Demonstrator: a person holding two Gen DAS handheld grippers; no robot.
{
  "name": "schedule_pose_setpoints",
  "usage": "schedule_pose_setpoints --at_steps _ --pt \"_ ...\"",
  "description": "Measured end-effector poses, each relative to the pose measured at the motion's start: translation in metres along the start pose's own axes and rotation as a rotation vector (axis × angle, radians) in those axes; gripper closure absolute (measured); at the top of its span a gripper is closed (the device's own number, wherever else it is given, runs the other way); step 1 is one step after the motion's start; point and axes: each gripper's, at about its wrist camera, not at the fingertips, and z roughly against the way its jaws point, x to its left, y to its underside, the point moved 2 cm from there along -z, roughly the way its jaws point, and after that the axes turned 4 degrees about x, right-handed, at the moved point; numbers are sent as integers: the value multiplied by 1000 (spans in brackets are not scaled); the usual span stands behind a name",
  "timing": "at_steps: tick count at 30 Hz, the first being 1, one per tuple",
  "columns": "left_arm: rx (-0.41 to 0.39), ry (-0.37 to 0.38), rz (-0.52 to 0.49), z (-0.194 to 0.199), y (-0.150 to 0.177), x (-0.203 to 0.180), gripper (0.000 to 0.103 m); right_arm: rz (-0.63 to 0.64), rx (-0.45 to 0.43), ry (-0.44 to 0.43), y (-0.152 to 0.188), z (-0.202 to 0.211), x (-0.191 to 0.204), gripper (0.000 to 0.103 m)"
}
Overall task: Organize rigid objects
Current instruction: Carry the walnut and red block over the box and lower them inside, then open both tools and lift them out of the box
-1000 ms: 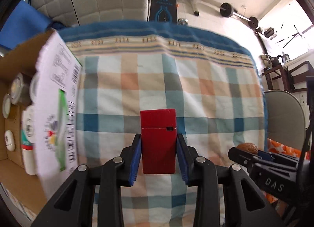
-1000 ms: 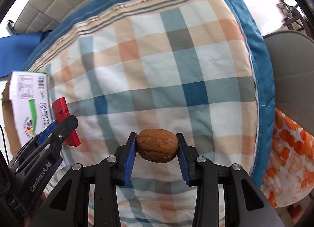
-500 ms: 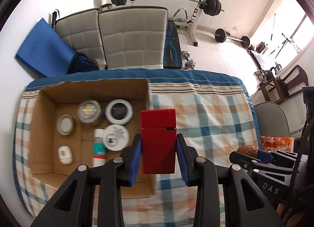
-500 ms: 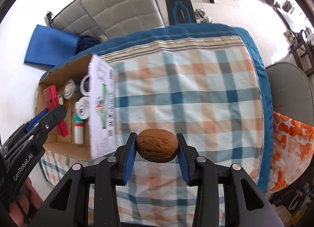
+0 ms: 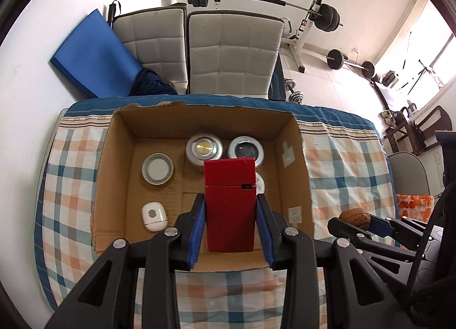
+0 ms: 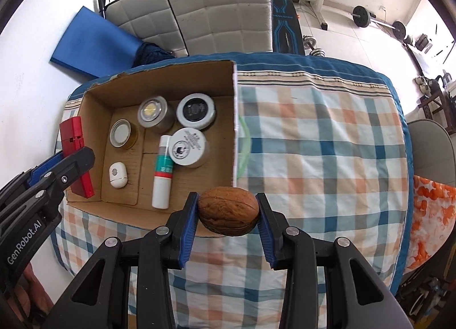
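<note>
Walnut in raised right hand-held gripper

Behind the checked cloth, two padded grey chairs, a blue mat and a barbell rack are seen.

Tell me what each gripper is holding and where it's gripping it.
Left gripper clamps the red box by the lower half of its sides; right gripper pinches the walnut at its two ends.

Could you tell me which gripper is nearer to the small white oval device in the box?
Left. The left gripper hangs beside the white oval device; the right gripper holds a walnut farther off.
</note>
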Motion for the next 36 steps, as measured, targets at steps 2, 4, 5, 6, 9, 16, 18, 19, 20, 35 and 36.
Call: schedule_pose_setpoints --at_steps 2,4,5,6,9,16,18,19,20,35,36 --pt "1 5 3 -1 -1 11 72 7 1 3 -1 -3 13 61" --pt "12 11 6 -6 -1 21 72 9 12 -2 -3 -9 24 61" --pt "22 14 9 -11 -1 27 72 9 15 -1 -4 -12 29 61" --pt "29 16 14 -16 -1 32 72 10 20 2 -4 -17 34 61" --pt "78 28 32 -38 0 49 72 4 53 -1 -6 -37 42 61" --pt "272 47 14 -119 13 71 72 -13 166 -13 -8 -107 56 61" --pt "308 39 14 -137 16 74 72 -21 190 0 -9 -128 58 61" --pt "327 41 14 -145 18 76 72 -25 201 5 -9 -137 59 61" --pt "343 44 20 -154 20 78 72 -29 210 17 -10 -145 60 61" --pt "457 27 32 -196 34 90 72 -55 370 84 -10 -217 55 61" --pt "461 28 35 -197 33 91 71 -57 377 85 -12 -219 54 61"
